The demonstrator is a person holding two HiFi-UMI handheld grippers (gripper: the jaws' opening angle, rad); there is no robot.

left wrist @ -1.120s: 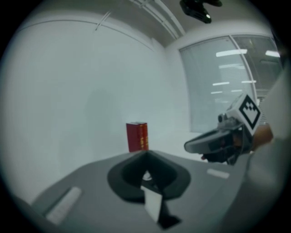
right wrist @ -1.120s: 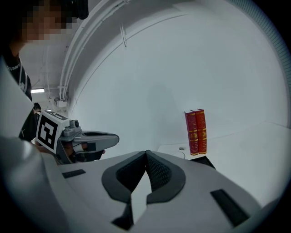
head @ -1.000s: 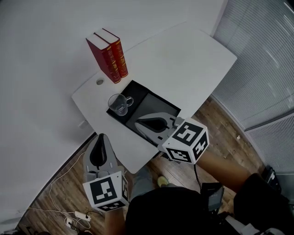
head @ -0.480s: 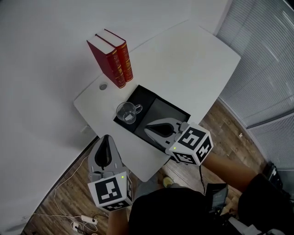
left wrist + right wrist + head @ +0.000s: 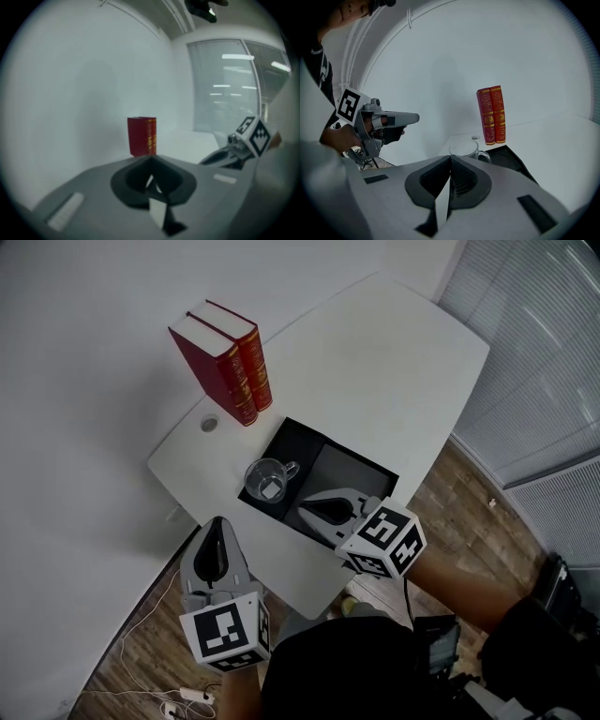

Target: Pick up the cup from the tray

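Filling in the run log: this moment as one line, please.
clear glass cup: in black tray, untouched | right gripper: shut, empty, short of cup | left gripper: shut, empty, apart

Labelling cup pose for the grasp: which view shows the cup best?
Head view: the whole cup shows from above, rim and handle, in the tray. The right gripper view catches only its rim and handle; the rest is hidden behind the right gripper. The left gripper view misses it.
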